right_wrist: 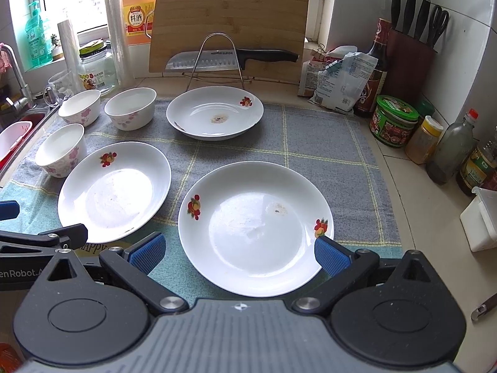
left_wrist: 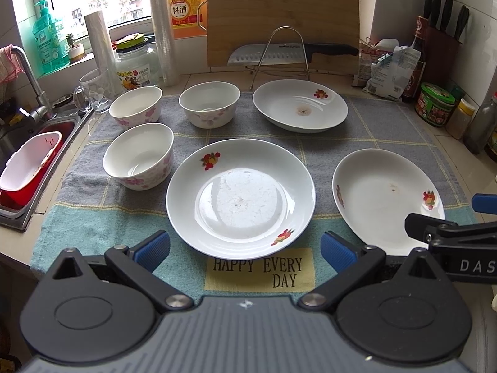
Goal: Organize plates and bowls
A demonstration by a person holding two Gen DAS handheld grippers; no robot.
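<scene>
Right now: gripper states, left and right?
Left gripper: open, empty, just short of the middle plate.
Right gripper: open, empty, fingers flanking the near plate.

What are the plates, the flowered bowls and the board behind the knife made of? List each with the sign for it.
Plates: likely glazed ceramic; glossy white, window glare, printed fruit motifs.
Bowls: probably the same glazed ceramic; shiny white walls, pink flower prints.
Cutting board: seems bamboo or wood; matte tan, visible glued strips.
</scene>
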